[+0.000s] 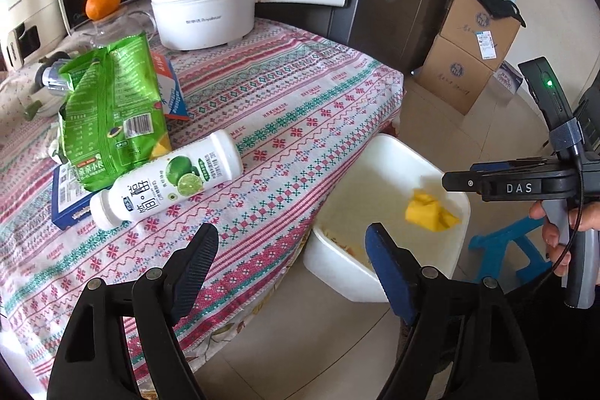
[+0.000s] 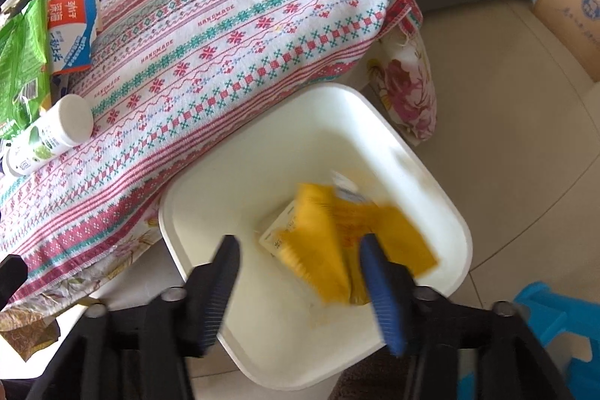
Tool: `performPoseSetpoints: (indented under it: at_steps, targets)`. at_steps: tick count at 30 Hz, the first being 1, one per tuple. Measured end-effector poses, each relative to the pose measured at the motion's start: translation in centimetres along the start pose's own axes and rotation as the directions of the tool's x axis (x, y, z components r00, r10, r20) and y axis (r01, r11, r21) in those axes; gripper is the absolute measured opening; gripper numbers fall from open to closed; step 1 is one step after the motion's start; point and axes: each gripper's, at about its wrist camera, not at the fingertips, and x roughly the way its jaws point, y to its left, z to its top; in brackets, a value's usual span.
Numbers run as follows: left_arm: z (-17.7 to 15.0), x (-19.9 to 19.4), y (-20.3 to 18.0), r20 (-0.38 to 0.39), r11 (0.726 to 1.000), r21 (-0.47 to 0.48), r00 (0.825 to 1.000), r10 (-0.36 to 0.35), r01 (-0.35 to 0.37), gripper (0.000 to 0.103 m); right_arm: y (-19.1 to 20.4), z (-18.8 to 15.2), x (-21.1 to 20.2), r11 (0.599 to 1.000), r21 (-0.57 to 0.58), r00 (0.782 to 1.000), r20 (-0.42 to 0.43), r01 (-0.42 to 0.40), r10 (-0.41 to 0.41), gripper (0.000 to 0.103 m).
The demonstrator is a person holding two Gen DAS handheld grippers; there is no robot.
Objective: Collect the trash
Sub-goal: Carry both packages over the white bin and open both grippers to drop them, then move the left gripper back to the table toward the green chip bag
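Beige floor tiles (image 2: 506, 152) run under a table draped in a woven red, green and white patterned cloth (image 1: 285, 122). Off the table's near right corner stands a white, rounded-square plastic bin (image 2: 442, 212); inside it is a blurred, crumpled yellow wrapper (image 2: 337, 242). By the table's left edge a green crinkled foil snack bag (image 1: 108, 111) overlaps a white plastic lime-print bottle (image 1: 168, 180), which lies on its side, long axis slanting, cap toward the near-left. The right gripper (image 2: 300, 283) sits over the bin, fingers spread wide, gripping nothing. The left gripper (image 1: 292, 257) hangs above the table's near edge, equally wide and empty.
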Motion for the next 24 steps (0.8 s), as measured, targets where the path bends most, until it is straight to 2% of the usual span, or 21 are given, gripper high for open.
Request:
performPoseSetpoints:
  at_steps: [5, 15, 24]
  targets:
    - [-0.2, -0.5, 1.3, 0.004, 0.999, -0.031, 1.000, 0.014, -0.013, 0.083, 0.3, 0.2, -0.4, 1.000, -0.007, 1.000, 0.018, -0.005, 0.005, 0.074]
    - [-0.5, -2.2, 4.8, 0.027, 0.993, -0.106, 0.998, 0.057, -0.054, 0.083, 1.0, 0.5, -1.1, 1.000, -0.022, 0.998, 0.064, -0.007, 0.009, 0.076]
    - [-1.5, -3.2, 11.1, 0.009, 0.960, -0.257, 0.993, 0.116, -0.110, 0.083, 3.4, 1.0, -2.3, 0.997, -0.072, 0.992, 0.119, -0.033, 0.041, 0.081]
